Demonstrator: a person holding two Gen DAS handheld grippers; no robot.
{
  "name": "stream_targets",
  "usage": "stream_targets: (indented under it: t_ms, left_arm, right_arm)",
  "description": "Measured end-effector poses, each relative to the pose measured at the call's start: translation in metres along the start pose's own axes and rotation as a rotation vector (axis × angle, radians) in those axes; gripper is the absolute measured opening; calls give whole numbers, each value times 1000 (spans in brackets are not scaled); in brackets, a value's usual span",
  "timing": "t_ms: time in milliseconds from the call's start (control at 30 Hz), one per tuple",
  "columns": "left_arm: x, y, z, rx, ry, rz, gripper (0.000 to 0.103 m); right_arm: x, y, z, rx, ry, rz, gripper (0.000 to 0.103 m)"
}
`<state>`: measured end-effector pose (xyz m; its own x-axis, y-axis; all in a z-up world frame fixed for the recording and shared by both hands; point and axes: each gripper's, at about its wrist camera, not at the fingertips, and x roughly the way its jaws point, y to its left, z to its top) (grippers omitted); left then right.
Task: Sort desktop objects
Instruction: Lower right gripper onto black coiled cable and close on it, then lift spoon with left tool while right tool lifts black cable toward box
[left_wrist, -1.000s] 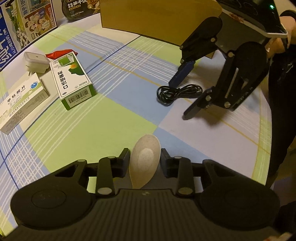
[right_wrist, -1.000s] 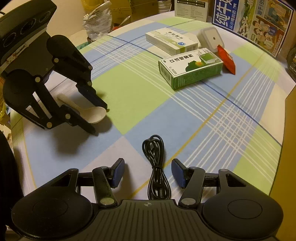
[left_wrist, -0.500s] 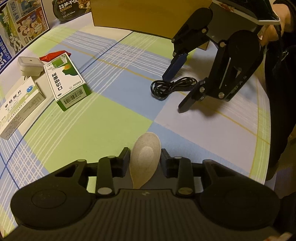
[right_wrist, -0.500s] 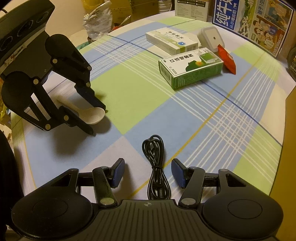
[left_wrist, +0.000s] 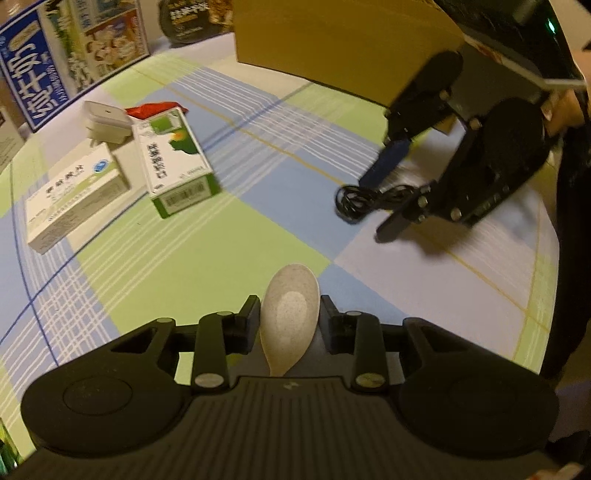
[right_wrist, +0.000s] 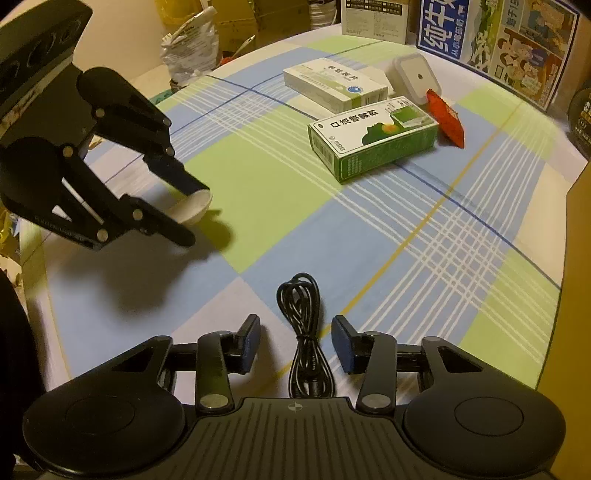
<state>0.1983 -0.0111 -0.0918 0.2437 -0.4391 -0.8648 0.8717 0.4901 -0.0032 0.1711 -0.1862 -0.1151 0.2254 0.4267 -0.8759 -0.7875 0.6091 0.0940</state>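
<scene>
While the left tongs (left_wrist: 288, 317) are pinching the pale spoon (left_wrist: 289, 314) by the sides of its bowl, the right tongs (right_wrist: 295, 343) are closing around the coiled black cable (right_wrist: 304, 332), which is lying between the blue pads (right_wrist: 249, 343) on the worktop (right_wrist: 258, 177) and is not yet being pressed. The step in hand appears to be a double pick-up: the spoon already secured, the cable about to be gripped. The next move is calling for the right tongs to finish closing squarely on the bundled section, so the loose loop is not slipping out, before either item is carried off. Further out, the green box (right_wrist: 373, 140), the white box (right_wrist: 332, 86), the white adapter (right_wrist: 412, 77) and the red packet (right_wrist: 447, 118) are sitting grouped together, well apart from both tongs.
</scene>
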Motion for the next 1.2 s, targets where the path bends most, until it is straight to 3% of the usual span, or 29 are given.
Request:
stream_targets:
  t_ms: [67,100,133,733,1200]
  left_arm:
    - [-1,2,2,-13,-4,11,28]
    - [-2,2,3,-19,-6,15,28]
    - [-2,3,4,-25,-7,18,28]
    - [-6,-10,18,-65,-26,70,28]
    - [-8,-12,32,-78,-30,68,28]
  right_arm:
    - [0,0,0,-7,-1,-6,25]
    - [0,0,0,-7,-2,-7,13]
    - [0,0,0,-6,-1,-4,11]
    - [-22,-3,6,90,-110,-23,9]
    - [-40,-17,4,192,-180,-39,9]
